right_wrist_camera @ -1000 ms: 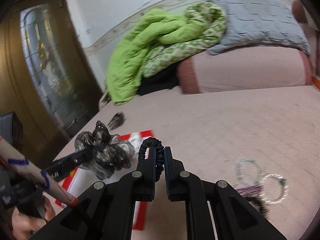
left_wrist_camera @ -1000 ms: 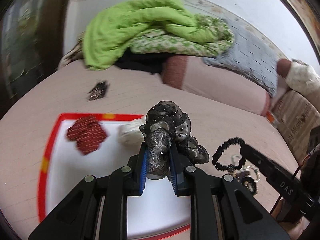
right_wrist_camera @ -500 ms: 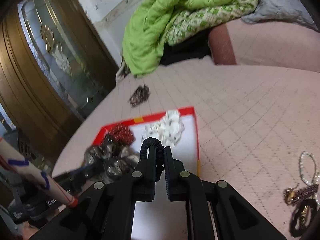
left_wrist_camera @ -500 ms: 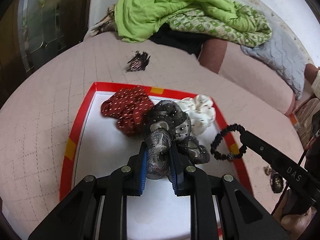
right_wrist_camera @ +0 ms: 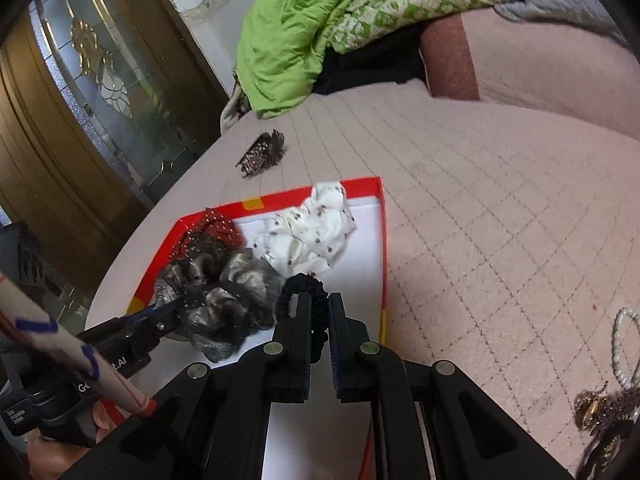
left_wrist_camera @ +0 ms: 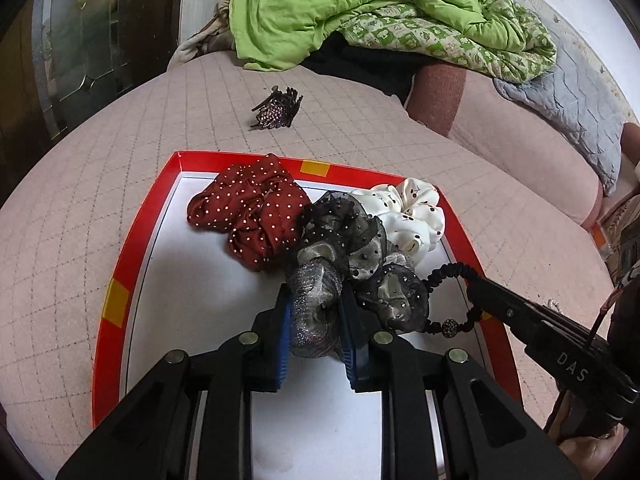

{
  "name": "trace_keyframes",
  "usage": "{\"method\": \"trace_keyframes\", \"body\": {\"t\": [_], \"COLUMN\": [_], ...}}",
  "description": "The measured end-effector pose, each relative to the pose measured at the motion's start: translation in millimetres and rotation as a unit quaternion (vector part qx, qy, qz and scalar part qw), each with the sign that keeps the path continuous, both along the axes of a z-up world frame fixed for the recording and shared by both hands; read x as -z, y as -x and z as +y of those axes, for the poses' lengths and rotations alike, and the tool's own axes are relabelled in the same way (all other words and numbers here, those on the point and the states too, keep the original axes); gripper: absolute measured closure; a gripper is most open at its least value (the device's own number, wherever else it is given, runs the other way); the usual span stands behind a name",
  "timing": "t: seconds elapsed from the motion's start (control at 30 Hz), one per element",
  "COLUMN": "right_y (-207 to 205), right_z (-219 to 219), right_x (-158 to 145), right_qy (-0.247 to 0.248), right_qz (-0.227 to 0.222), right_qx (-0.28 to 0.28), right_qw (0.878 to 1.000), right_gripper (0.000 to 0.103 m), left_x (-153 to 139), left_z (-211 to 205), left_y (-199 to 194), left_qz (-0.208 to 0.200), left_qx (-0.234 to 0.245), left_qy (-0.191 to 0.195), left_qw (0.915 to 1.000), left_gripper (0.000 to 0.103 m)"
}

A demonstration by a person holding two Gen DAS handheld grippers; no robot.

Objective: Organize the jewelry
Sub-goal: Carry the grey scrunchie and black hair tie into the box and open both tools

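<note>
A red-rimmed white tray (left_wrist_camera: pixel 120 264) (right_wrist_camera: pixel 382 240) lies on the pink quilted bed. In it rest a red dotted scrunchie (left_wrist_camera: pixel 252 216) (right_wrist_camera: pixel 218 226) and a white patterned scrunchie (left_wrist_camera: pixel 416 212) (right_wrist_camera: pixel 308 236). My left gripper (left_wrist_camera: pixel 316 316) is shut on a grey-black sheer scrunchie (left_wrist_camera: pixel 340 252) (right_wrist_camera: pixel 224 296), held low over the tray beside the other two. My right gripper (right_wrist_camera: pixel 319 308) is shut on a thin black beaded hair tie (left_wrist_camera: pixel 452 304) (right_wrist_camera: pixel 302 286), hanging over the tray's right part. In the left wrist view the right gripper (left_wrist_camera: pixel 476 292) comes in from the right.
A dark jewelled hair claw (left_wrist_camera: pixel 276 112) (right_wrist_camera: pixel 262 154) lies on the bed beyond the tray. A pearl bracelet (right_wrist_camera: pixel 624 344) and tangled jewelry (right_wrist_camera: pixel 600 412) lie to the right. Green bedding (left_wrist_camera: pixel 360 12) and pillows are piled at the back. A wooden glass door (right_wrist_camera: pixel 80 80) stands left.
Both grippers came forward and down over the tray with their scrunchie and hair tie still held. The grey scrunchie now sits low beside the red and white ones.
</note>
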State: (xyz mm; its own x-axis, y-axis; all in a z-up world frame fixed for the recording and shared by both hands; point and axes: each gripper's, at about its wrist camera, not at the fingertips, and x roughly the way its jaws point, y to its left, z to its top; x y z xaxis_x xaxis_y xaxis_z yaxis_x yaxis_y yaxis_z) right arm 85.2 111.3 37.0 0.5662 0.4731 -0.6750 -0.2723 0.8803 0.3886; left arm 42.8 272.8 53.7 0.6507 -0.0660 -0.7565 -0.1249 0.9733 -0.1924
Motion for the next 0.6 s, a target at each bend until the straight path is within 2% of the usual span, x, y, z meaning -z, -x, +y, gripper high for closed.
{"method": "trace_keyframes", "body": {"t": [0.2,0.27,0.5,0.57,0.6], "right_y": [1,1,4,5,7], "right_z": [-1,-1,-5,-6,-6], "right_x": [1,0,-1,-4,-5], "right_qy": [-0.005,-0.006,-0.016,-0.019,-0.021], "right_qz": [0.002,0.002,0.003,-0.001,-0.003], "right_qx": [-0.005,-0.005,-0.006,-0.009,-0.009], "right_qw": [1.0,1.0,1.0,1.0,1.0], "right_gripper": [0.092,0.092,0.088,0.086,0.084], "left_x": [-1,-3,-11,-13,-14], "left_z": [-1,-1,-5,-5,-5], "left_y": [2,4,8,9,10], "left_qz": [-0.004,-0.009,-0.031,-0.037,-0.041], "left_qx": [-0.005,-0.007,-0.011,-0.015,-0.018], "left_qy": [-0.006,-0.011,-0.022,-0.024,-0.027], "left_qw": [1.0,0.9999,0.9992,0.9989,0.9986], "left_gripper": [0.075,0.069,0.067,0.058,0.057]}}
